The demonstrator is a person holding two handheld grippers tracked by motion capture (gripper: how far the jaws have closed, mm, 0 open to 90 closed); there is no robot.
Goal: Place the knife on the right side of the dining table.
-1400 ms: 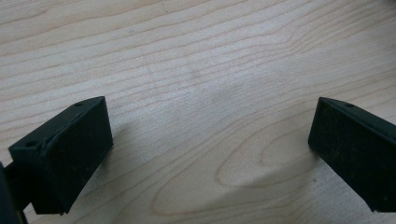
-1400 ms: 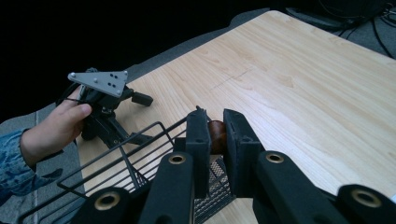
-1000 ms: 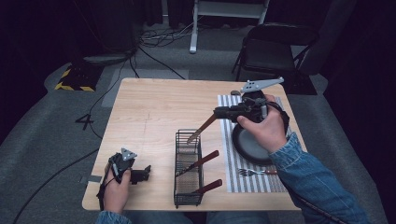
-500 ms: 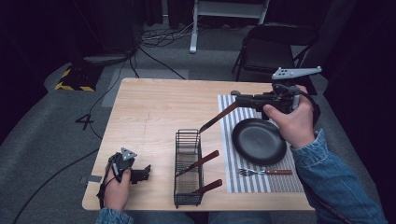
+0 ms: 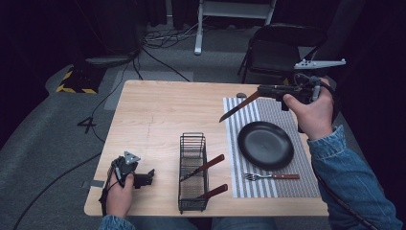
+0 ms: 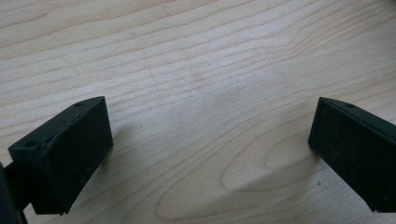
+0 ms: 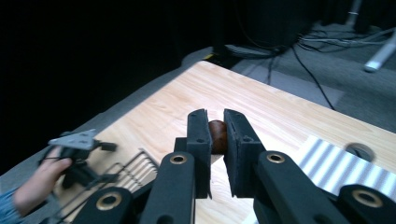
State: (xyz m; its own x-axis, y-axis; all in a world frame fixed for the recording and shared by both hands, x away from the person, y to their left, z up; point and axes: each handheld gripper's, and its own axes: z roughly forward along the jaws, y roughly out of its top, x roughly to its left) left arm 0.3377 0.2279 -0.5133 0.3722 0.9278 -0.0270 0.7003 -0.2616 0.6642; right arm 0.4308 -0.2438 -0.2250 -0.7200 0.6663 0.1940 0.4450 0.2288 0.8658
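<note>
My right gripper (image 5: 262,90) is raised over the far end of the striped placemat (image 5: 287,112) and is shut on a knife (image 5: 234,109) by its brown wooden handle. The blade slants down and to the left, in the air above the table. In the right gripper view the jaws (image 7: 215,126) pinch the handle's end (image 7: 217,134). My left gripper (image 5: 147,177) rests on the table near its front left corner. Its jaws (image 6: 210,140) stand wide open over bare wood.
A black plate (image 5: 265,143) lies on the placemat with a fork (image 5: 273,176) in front of it. A wire rack (image 5: 193,143) at the front centre holds two wooden-handled utensils (image 5: 207,166). A dark chair (image 5: 282,48) stands beyond the table's far right.
The right gripper has carried the knife up and to the right, away from the rack, uncovering the plate. The left gripper has stayed still.
</note>
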